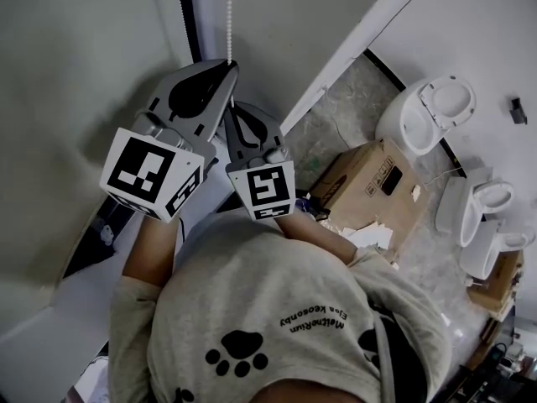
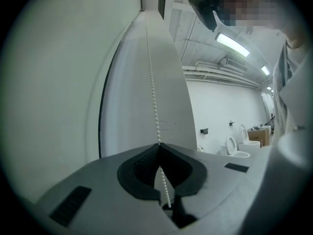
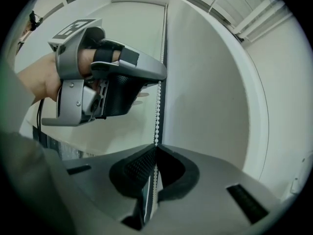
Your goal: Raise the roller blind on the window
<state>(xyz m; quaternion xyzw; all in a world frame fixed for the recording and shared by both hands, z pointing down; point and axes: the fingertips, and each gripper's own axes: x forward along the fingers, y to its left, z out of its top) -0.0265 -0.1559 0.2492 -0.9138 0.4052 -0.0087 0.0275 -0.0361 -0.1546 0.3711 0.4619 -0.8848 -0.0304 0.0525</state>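
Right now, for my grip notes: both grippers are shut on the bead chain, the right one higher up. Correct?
Not quite: the left gripper is the higher one. The right gripper view shows it shut on the chain above the right gripper, which is shut on the chain too.

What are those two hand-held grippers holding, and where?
The blind's bead chain: left hand-held gripper pinches it higher, right hand-held gripper just below.

Left hand-held gripper (image 1: 229, 64), right hand-held gripper (image 1: 227, 107), and a T-shirt (image 1: 277, 309)
Both had pale grey shells, black ribbed pads (image 2: 142, 168) and a white cube (image 1: 153, 175) of black square markers; a black strap (image 3: 110, 58) crossed the left one. The grey short-sleeved T-shirt bore black paw prints.
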